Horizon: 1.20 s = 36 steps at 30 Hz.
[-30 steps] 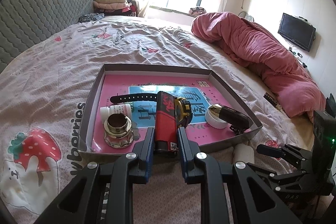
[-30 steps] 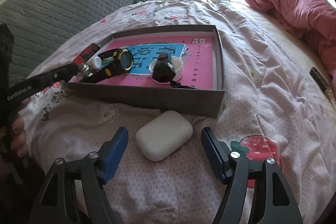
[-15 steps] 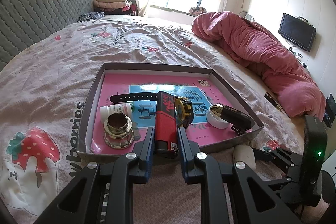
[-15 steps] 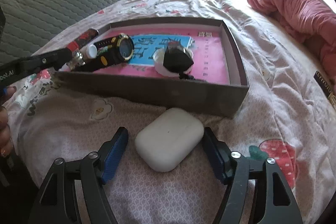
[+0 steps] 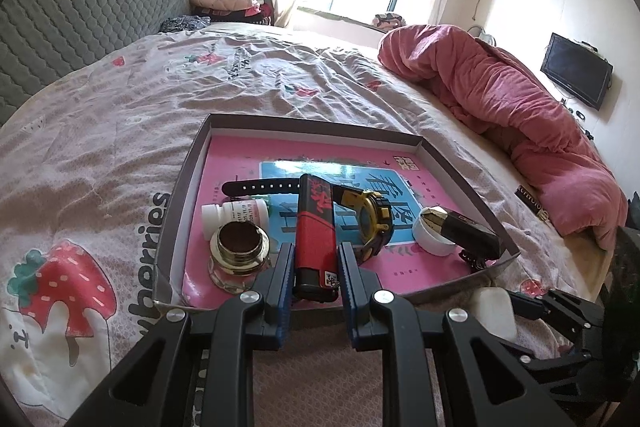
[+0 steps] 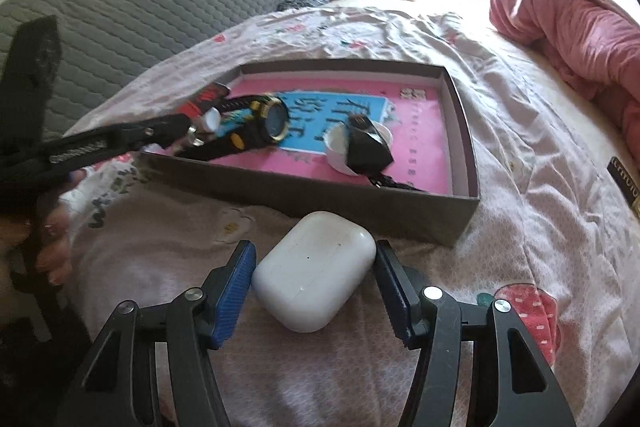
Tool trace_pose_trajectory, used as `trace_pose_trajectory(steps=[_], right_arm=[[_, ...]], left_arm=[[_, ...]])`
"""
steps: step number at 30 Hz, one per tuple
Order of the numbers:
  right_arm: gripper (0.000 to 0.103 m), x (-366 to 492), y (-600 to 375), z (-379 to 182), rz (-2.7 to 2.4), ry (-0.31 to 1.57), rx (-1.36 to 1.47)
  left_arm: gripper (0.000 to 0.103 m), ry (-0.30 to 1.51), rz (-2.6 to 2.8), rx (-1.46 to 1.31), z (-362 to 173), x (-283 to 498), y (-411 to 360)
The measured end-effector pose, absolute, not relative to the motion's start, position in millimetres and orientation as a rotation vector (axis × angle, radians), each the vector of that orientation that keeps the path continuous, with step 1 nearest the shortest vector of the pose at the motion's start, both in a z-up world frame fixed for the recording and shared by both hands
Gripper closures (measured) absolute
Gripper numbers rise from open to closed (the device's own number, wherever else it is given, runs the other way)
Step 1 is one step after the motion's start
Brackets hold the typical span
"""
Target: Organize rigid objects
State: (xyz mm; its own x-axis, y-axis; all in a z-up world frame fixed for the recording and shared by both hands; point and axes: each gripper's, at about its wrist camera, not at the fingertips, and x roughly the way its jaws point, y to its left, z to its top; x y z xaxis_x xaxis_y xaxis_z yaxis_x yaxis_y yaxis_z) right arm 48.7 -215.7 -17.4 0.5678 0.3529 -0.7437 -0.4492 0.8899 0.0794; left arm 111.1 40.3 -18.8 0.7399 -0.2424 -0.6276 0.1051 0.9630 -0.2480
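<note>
Right gripper [image 6: 316, 285] low over the bedsheet [image 6: 520, 211], fingers either side of the white earbud case [image 6: 314, 269]. Its jaws have just been closing with the case between them; the right pad looks to be touching the case, a thin gap shows at the left pad, so not clearly clamped. Case lies on the sheet just in front of the near wall of the grey tray [image 6: 466, 219], outside it. Left gripper [image 5: 314, 281] reaches over the tray's near edge, fingers clamped on the lower end of the red-and-black lighter [image 5: 316, 227], which points away into the tray. Inside the tray, on the pink liner: glass jar with brass rim [image 5: 239, 253] at near left, white pill bottle [image 5: 234, 213] lying on its side just behind it, black-and-yellow watch [image 5: 372, 221] right of the lighter with its strap running left behind it, then a white round lid [image 5: 430, 233] with a black faceted bottle [image 5: 466, 227] resting across it. Far side: pink quilt [image 5: 520, 107] bunched on the bed, grey quilted headboard [image 5: 80, 19].
</note>
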Motion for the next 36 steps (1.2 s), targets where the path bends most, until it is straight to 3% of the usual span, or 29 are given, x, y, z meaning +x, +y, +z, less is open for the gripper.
trace_pose_trajectory(steps=[14,36], right_arm=[[0.041,49.7,-194.6,12.1,0.517,0.730,-0.112],[0.041,95.3,-175.7,7.3,0.510,0.727,-0.097]], left_arm=[[0.081,0.726,-0.190,-0.201,-21.5,112.6,42.2],[0.081,0.739,-0.182,-0.178,-30.6,131.6,36.1]])
